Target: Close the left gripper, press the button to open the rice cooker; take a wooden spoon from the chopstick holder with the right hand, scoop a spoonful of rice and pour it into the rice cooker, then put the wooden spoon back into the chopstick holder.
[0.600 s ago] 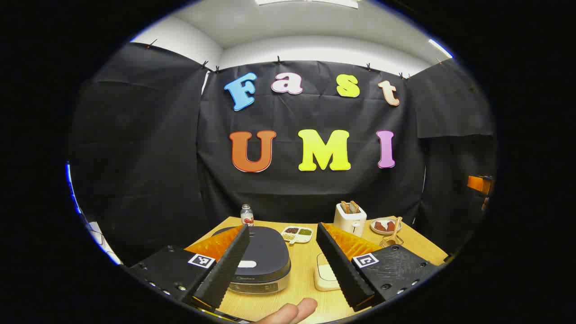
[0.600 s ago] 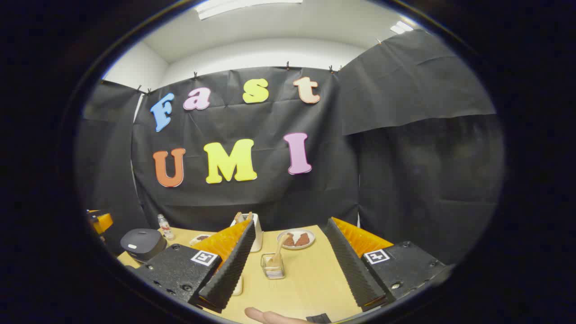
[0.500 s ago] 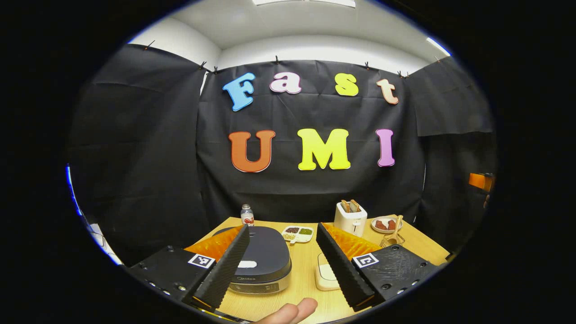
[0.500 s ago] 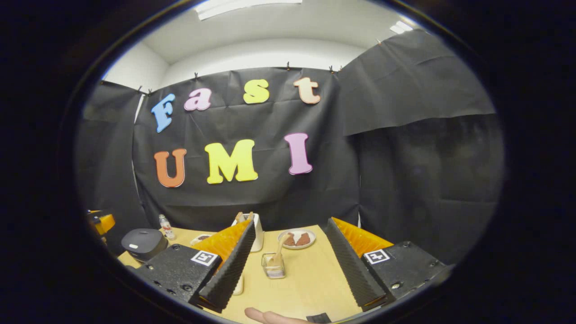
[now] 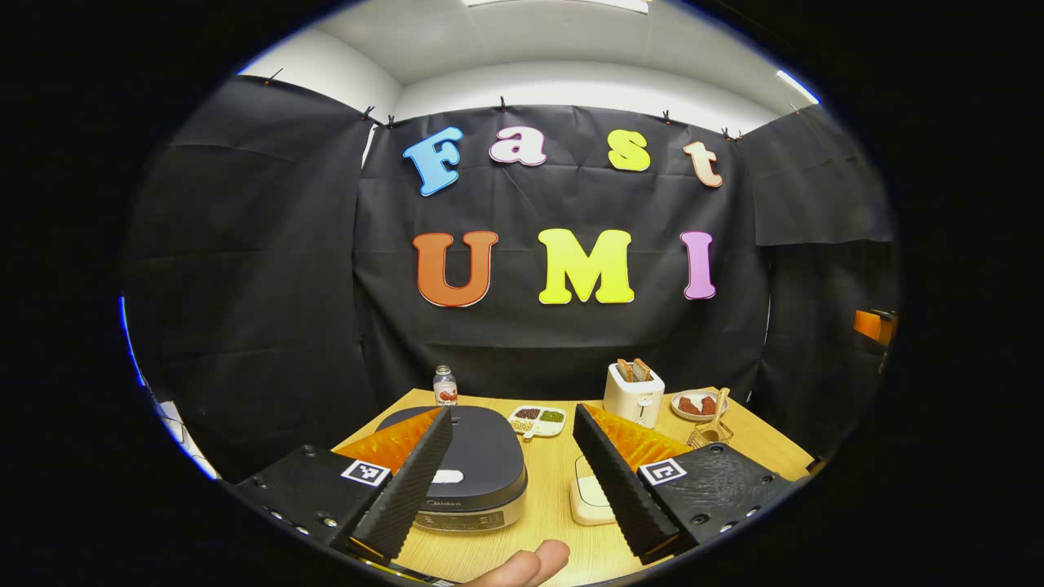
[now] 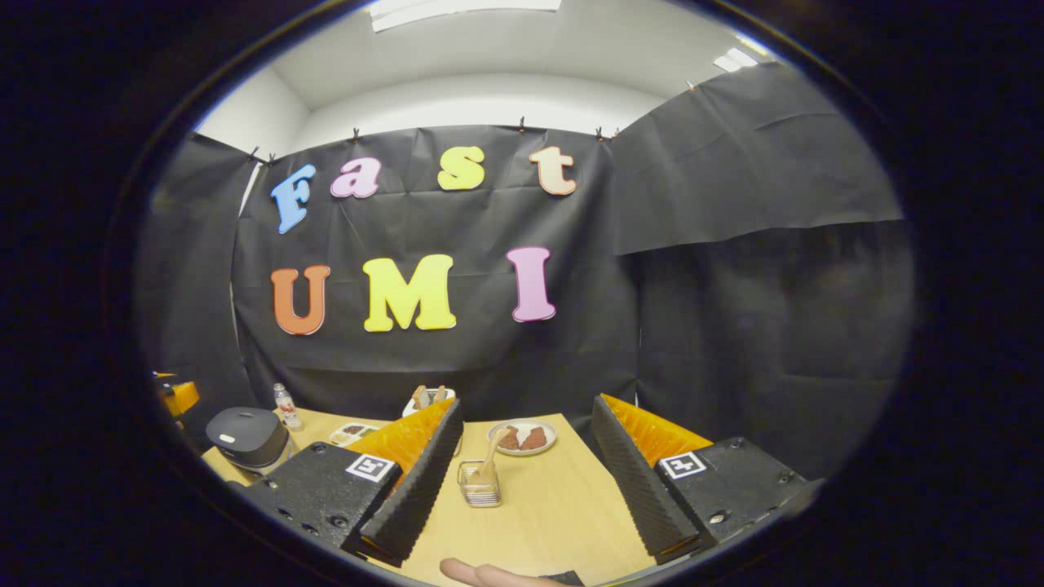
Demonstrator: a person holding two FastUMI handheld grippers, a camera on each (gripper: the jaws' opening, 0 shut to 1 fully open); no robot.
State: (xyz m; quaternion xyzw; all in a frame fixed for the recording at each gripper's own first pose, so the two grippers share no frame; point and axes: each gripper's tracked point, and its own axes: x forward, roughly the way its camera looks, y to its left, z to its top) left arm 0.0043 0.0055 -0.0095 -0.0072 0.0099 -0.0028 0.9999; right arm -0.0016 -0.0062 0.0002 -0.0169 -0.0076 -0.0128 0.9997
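Two grippers hang above the wooden worktop, both with jaws spread wide and holding nothing. Farthest left in the left gripper view sits the dark rice cooker, lid down, its pale release button near the front edge, just beside the left gripper's left finger. Right of the cooker lies a cream square dish, partly behind the other finger; behind it stand a divided snack tray and a toaster. Farther right, the wire chopstick holder carries the wooden spoon, leaning up toward a plate.

In the right gripper view the same holder lies between the right gripper's fingers but well ahead of them, the spoon tilted right.

The first step looks not yet begun. To do it well, clench the left jaws fully first, then bring the joined tips straight down on the button's centre, pressing squarely so they don't slide off the smooth lid.
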